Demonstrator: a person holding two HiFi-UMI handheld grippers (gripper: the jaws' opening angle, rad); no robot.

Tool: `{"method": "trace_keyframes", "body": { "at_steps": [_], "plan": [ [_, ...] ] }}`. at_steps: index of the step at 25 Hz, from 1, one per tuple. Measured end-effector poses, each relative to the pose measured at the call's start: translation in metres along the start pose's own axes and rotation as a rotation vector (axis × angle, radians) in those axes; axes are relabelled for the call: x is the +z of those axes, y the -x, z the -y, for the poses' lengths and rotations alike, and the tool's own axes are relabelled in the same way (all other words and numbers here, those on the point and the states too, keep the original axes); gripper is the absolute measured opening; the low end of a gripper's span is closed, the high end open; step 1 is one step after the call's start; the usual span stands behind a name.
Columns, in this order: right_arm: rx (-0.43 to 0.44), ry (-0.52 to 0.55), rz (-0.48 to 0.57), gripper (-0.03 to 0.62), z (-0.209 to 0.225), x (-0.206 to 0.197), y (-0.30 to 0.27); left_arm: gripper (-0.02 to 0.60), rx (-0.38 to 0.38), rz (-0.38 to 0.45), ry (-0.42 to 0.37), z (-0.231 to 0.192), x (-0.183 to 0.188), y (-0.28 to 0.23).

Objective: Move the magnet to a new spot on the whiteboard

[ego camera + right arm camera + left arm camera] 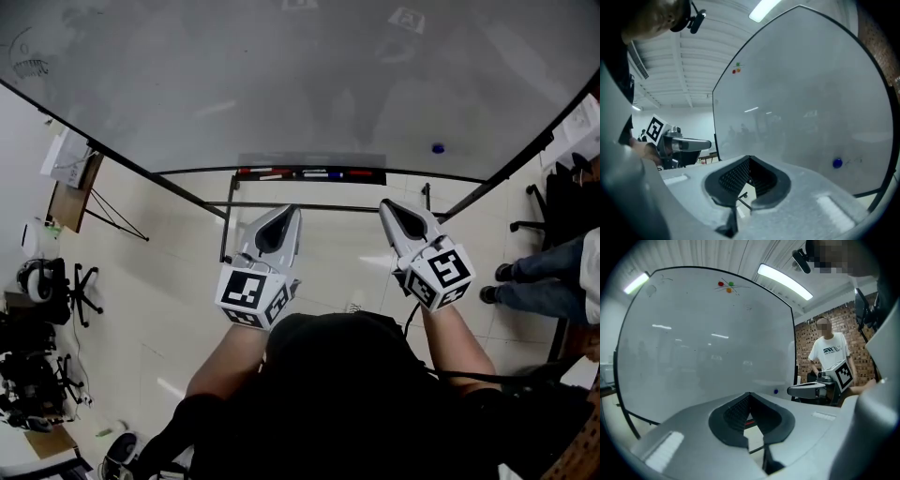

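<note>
At close range before a whiteboard (pixel 281 84), a person holds two tools level and side by side, both pointing at the board and well short of it; the left tool (pixel 286 214) has its jaws together with nothing between them; the right tool (pixel 390 208) is likewise closed and empty. Past the tips, a tray (pixel 309 173) of markers runs along the board's lower edge. Beyond it sits the magnet (pixel 437 148), a small blue button stuck low on the board's right side, just past the tray's right end, apart from both tools and nearer the right one. Farther up, three dots (pixel 725 285) in red, green and orange cluster near the top edge; a bystander (pixel 829 352) stands off to the right.

The magnet looks light, hard and smooth, likely to be held by its own pull and nothing else; its low profile leaves little to grip, so the pads would probably have to open and pinch its rim from opposite sides, then tilt it free; a shallow grip could let it slip out and snap back to the board.
</note>
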State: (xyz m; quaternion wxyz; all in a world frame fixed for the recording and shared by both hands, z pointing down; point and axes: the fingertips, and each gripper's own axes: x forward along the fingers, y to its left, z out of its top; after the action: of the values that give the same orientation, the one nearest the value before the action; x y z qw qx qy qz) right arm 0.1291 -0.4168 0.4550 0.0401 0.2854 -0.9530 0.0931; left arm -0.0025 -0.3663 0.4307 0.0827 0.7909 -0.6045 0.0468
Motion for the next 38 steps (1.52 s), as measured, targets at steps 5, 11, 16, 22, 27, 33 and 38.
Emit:
{"method": "trace_keyframes", "body": {
  "at_steps": [5, 11, 16, 22, 27, 33, 38],
  "plan": [
    [0.041, 0.048, 0.004, 0.006, -0.064, 0.006, -0.003, 0.017, -0.014, 0.034, -0.027, -0.014, 0.01, 0.042],
    [-0.002, 0.036, -0.001, 0.006, -0.14, 0.002, 0.001, 0.017, -0.038, 0.039, -0.018, -0.045, 0.004, 0.114],
    [-0.039, 0.01, 0.0, 0.006, -0.217, -0.007, 0.013, 0.017, -0.087, 0.072, -0.015, -0.059, 0.002, 0.181],
    [-0.118, -0.046, -0.014, 0.006, -0.281, -0.029, 0.041, 0.017, -0.168, 0.067, 0.018, -0.06, -0.012, 0.238],
    [-0.157, -0.032, -0.024, 0.006, -0.301, -0.037, 0.059, 0.017, -0.19, 0.079, 0.02, -0.056, -0.019, 0.262],
    [-0.117, 0.01, -0.001, 0.006, -0.327, -0.025, 0.078, 0.017, -0.173, 0.114, 0.021, -0.038, -0.017, 0.292],
    [-0.088, 0.062, 0.031, 0.006, -0.351, -0.011, 0.118, 0.017, -0.155, 0.119, 0.011, -0.005, -0.016, 0.319]
  ]
}}
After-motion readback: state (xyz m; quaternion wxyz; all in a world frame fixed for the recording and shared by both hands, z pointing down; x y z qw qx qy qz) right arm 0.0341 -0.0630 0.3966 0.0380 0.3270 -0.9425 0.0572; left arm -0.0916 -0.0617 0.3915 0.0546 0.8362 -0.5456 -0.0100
